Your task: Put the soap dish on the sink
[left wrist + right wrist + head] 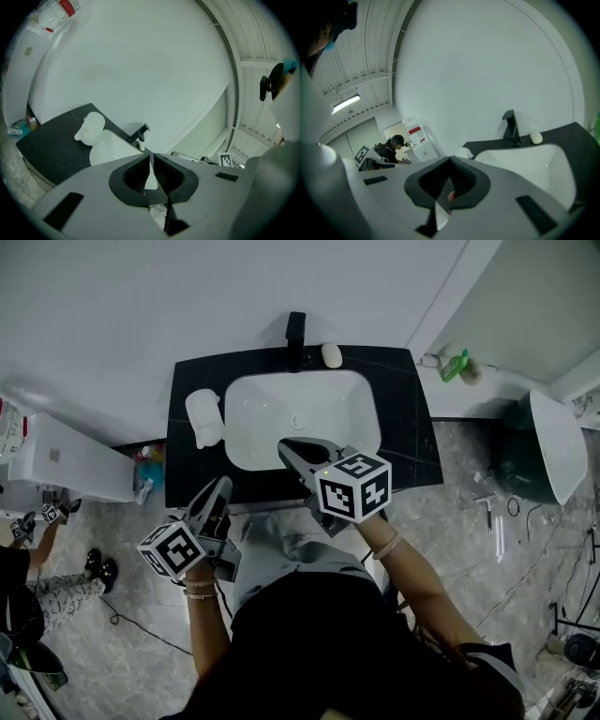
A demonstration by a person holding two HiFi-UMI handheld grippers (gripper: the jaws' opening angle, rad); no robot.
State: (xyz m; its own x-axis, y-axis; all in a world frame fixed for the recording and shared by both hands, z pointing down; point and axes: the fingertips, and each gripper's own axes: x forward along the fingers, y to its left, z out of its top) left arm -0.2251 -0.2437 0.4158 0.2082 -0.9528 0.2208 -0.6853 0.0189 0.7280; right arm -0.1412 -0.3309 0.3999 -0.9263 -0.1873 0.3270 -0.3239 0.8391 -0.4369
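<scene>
Your left gripper (223, 484) and right gripper (287, 445) both have jaws closed on nothing; reach unopened and you may shove the dish (204, 417) ahead of the left jaws into the basin (281, 399).

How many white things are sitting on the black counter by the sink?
2. A white soap dish lies on the black counter left of the basin; a small white oval sits at the back, right of the black tap. Part of the front edge is hidden.
</scene>
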